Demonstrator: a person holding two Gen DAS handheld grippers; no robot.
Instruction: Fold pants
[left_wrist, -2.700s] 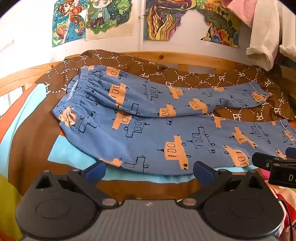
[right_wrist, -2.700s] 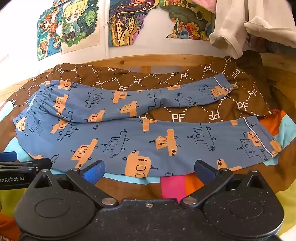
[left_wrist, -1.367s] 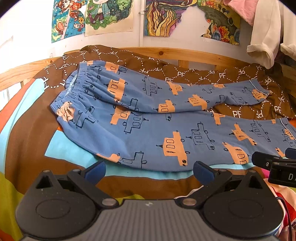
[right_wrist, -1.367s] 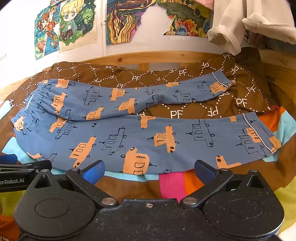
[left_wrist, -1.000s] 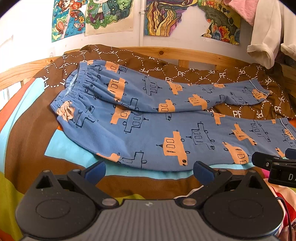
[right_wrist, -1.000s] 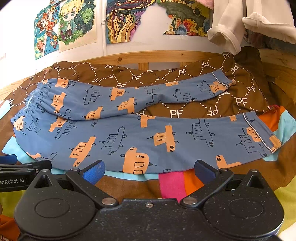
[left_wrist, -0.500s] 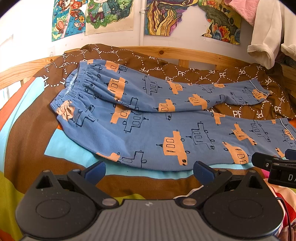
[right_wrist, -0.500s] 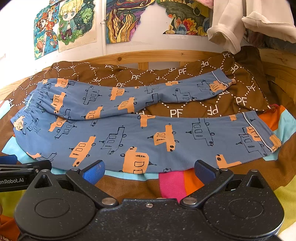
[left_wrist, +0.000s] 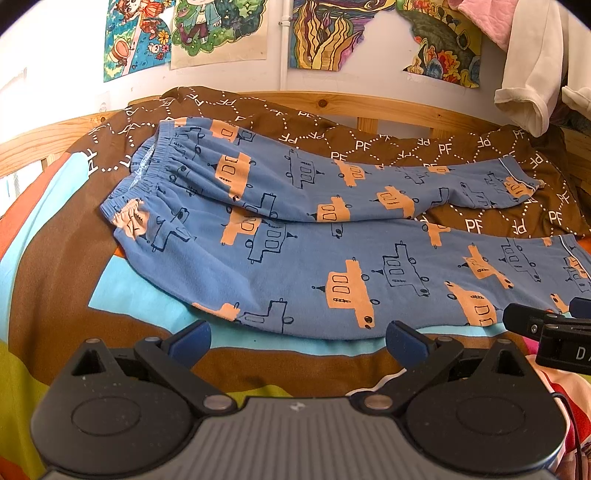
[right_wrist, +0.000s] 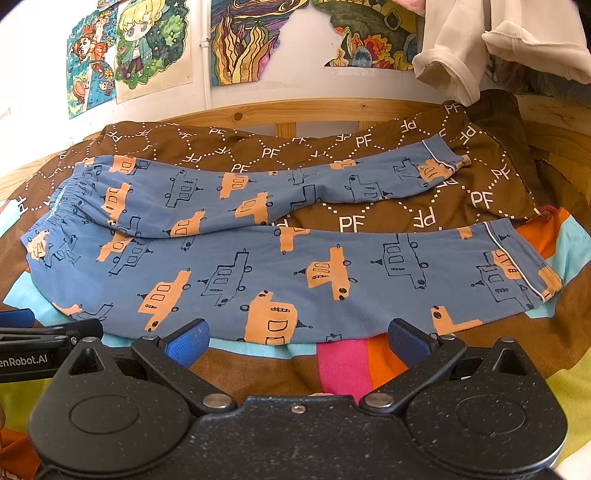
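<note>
Blue pants (left_wrist: 295, 251) with orange and outlined vehicle prints lie flat on the bed, waistband (left_wrist: 147, 173) at the left, both legs stretched to the right and spread apart in a narrow V. In the right wrist view the pants (right_wrist: 280, 266) show their cuffs (right_wrist: 517, 266) at the right. My left gripper (left_wrist: 297, 338) hovers open just short of the near leg's front edge, holding nothing. My right gripper (right_wrist: 297, 336) is open too, level with the same edge further right. The right gripper's tip (left_wrist: 543, 325) shows at the left view's right side.
A brown "PF" blanket (right_wrist: 369, 214) and a striped multicolour cover (left_wrist: 55, 258) lie under the pants. A wooden bed rail (left_wrist: 369, 107) runs behind, below a wall with drawings (right_wrist: 251, 40). Pale clothes (right_wrist: 480, 48) hang at the upper right.
Over the earlier frames both grippers drew back and rose slightly, so the pants sit a little farther off. In the last half second nothing visibly moved.
</note>
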